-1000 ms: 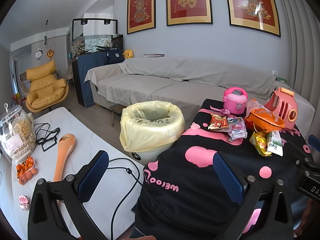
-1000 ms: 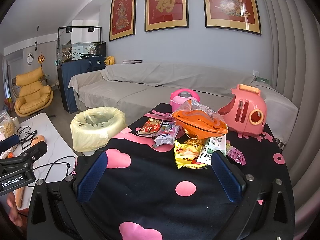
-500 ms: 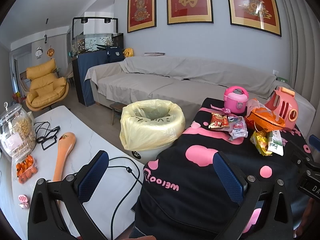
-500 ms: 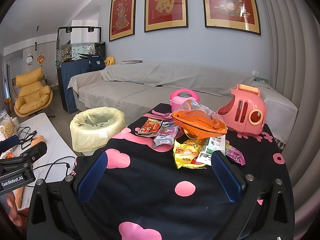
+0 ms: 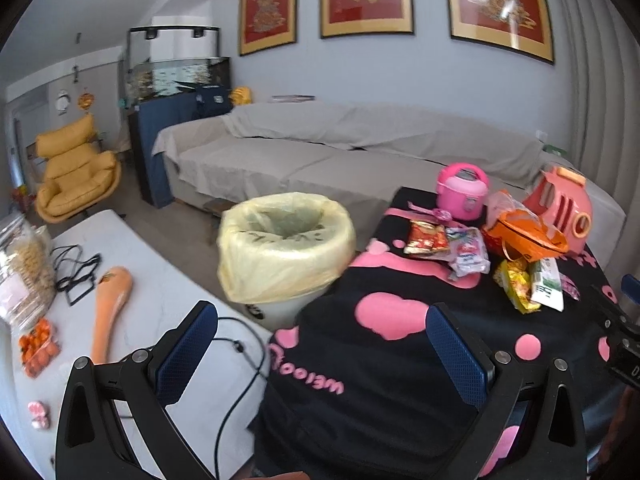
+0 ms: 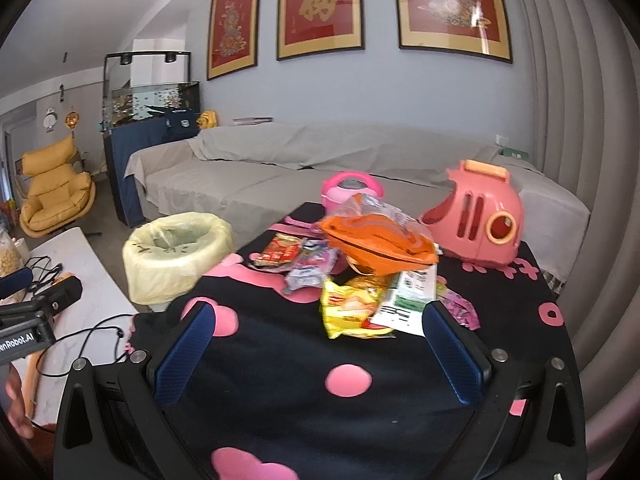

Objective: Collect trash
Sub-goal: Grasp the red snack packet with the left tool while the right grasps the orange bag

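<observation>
A bin lined with a yellow bag (image 5: pixel 286 246) stands on the floor between the white table and the black cloth-covered table; it also shows in the right wrist view (image 6: pixel 176 256). Trash lies on the black cloth: an orange plastic bag (image 6: pixel 380 246), a yellow snack packet (image 6: pixel 352 308), a white-green carton (image 6: pixel 408 300), a red wrapper (image 6: pixel 280 254) and a clear candy wrapper (image 6: pixel 308 276). My left gripper (image 5: pixel 320 344) is open and empty near the cloth's left edge. My right gripper (image 6: pixel 318 344) is open and empty, just short of the yellow packet.
A pink toy rice cooker (image 5: pixel 462 192) and a salmon toy carrier (image 6: pixel 478 220) stand behind the trash. The white table (image 5: pixel 168 300) holds a cable, an orange spoon-shaped object (image 5: pixel 110 312), a glass jar (image 5: pixel 24 272) and snacks. A grey sofa (image 6: pixel 280 172) is behind.
Both grippers have moved forward toward the table; the trash pile and bin look larger and closer. Both stay open and empty.
</observation>
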A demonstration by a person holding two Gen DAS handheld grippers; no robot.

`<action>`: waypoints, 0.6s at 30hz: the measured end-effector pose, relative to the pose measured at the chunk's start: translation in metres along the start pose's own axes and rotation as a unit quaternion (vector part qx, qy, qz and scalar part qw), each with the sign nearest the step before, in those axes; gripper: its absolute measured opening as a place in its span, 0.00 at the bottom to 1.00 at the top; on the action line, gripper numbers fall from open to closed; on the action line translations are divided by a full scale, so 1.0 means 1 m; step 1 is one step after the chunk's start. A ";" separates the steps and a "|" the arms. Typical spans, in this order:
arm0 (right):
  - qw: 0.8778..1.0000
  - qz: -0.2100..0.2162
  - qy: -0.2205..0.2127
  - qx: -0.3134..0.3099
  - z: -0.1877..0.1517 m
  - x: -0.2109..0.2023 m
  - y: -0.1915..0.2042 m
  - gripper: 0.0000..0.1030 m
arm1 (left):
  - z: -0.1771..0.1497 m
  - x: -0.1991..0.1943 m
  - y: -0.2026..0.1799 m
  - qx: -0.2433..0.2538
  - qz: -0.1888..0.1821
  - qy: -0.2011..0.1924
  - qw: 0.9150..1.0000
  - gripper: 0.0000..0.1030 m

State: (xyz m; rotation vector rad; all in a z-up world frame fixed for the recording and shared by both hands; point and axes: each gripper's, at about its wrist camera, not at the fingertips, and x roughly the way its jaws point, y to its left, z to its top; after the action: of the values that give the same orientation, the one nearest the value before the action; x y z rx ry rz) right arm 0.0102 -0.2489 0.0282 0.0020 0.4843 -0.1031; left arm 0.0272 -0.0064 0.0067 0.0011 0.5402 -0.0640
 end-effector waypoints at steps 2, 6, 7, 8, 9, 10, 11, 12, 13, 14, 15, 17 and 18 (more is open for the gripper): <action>1.000 -0.010 0.005 0.012 -0.001 0.006 -0.014 1.00 | 0.003 0.013 -0.010 0.016 -0.019 0.004 1.000 1.00; 0.999 -0.035 0.019 0.037 -0.005 0.020 -0.048 1.00 | 0.009 0.043 -0.034 0.041 -0.071 0.019 0.996 1.00; 0.998 -0.042 0.024 0.041 -0.006 0.024 -0.056 1.00 | 0.010 0.051 -0.042 0.050 -0.080 0.024 0.995 1.00; 0.998 -0.047 0.028 0.044 -0.007 0.028 -0.062 1.00 | 0.012 0.060 -0.050 0.061 -0.089 0.028 0.994 1.00; 0.997 -0.051 0.034 0.048 -0.008 0.033 -0.069 1.00 | 0.015 0.068 -0.058 0.071 -0.100 0.029 0.992 1.00; 0.996 -0.056 0.039 0.051 -0.009 0.037 -0.075 1.00 | 0.017 0.075 -0.065 0.080 -0.107 0.027 0.991 1.00; 0.996 -0.060 0.041 0.053 -0.010 0.040 -0.081 1.00 | 0.021 0.084 -0.073 0.088 -0.110 0.024 0.990 1.00; 0.995 -0.064 0.045 0.055 -0.010 0.045 -0.086 1.00 | 0.025 0.093 -0.078 0.090 -0.114 0.023 0.989 1.00; 0.995 -0.068 0.047 0.055 -0.009 0.050 -0.090 1.00 | 0.029 0.103 -0.083 0.090 -0.123 0.025 0.988 1.00; 0.995 -0.071 0.048 0.055 -0.009 0.052 -0.094 1.00 | 0.033 0.113 -0.087 0.089 -0.130 0.030 0.987 1.00; 0.995 -0.074 0.050 0.053 -0.007 0.056 -0.096 1.00 | 0.036 0.122 -0.090 0.086 -0.137 0.034 0.986 1.00; 0.994 -0.079 0.051 0.050 -0.002 0.064 -0.100 1.00 | 0.044 0.145 -0.096 0.080 -0.155 0.047 0.984 1.00; 0.994 -0.080 0.051 0.048 0.000 0.067 -0.101 1.00 | 0.048 0.156 -0.096 0.075 -0.162 0.053 0.982 1.00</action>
State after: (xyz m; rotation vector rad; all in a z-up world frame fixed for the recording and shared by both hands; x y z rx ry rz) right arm 0.0592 -0.3560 -0.0007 0.0628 0.5801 -0.2839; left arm 0.1791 -0.1130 -0.0309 0.0638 0.6381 -0.4254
